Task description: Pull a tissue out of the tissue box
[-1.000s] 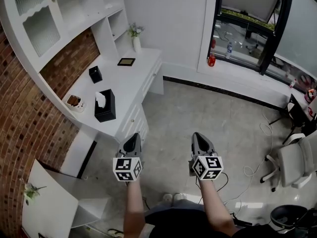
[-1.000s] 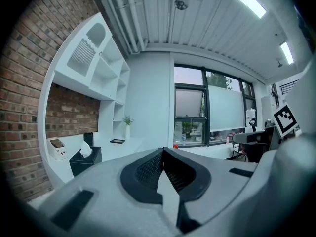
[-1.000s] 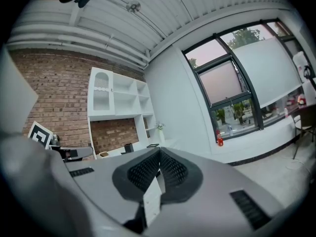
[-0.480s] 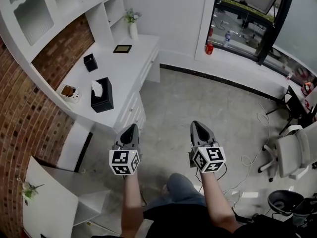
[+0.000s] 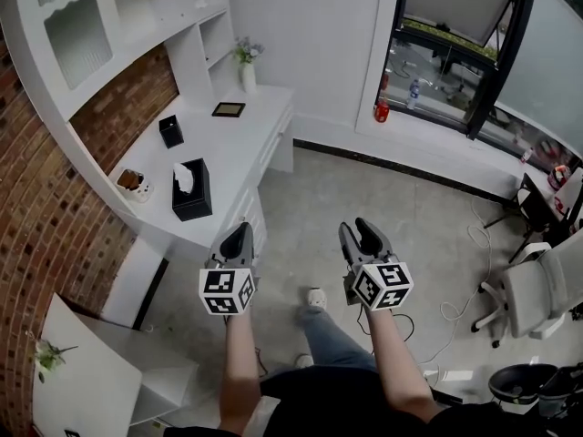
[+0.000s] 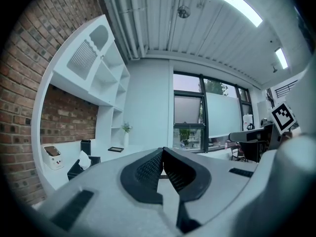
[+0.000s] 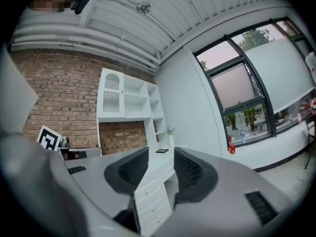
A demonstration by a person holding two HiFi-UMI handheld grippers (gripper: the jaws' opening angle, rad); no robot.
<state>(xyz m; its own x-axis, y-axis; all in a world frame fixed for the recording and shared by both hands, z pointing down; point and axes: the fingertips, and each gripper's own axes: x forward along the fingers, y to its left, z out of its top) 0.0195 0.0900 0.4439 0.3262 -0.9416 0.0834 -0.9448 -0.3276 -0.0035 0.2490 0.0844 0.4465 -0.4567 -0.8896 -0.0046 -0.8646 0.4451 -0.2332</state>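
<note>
A black tissue box (image 5: 192,195) with a white tissue (image 5: 183,177) sticking out of its top stands on the white desk (image 5: 239,144) at the left. The left gripper view shows the box (image 6: 80,164) low at the left, far off. My left gripper (image 5: 240,234) is held in the air over the floor, well short of the desk, jaws shut and empty (image 6: 162,151). Level with it to the right is my right gripper (image 5: 356,230). Its jaws are opening with nothing between them (image 7: 161,156), and they point at the desk drawers (image 7: 150,194).
On the desk stand a black pen holder (image 5: 170,131), a small picture frame (image 5: 229,109), a vase with a plant (image 5: 248,73) and a small white container (image 5: 133,182). A white office chair (image 5: 537,291), a dark bin (image 5: 521,391) and floor cables (image 5: 469,291) lie at the right.
The right gripper's jaws have parted from shut. Both grippers have moved a little forward and up, and the person's foot has stepped into view between them.
</note>
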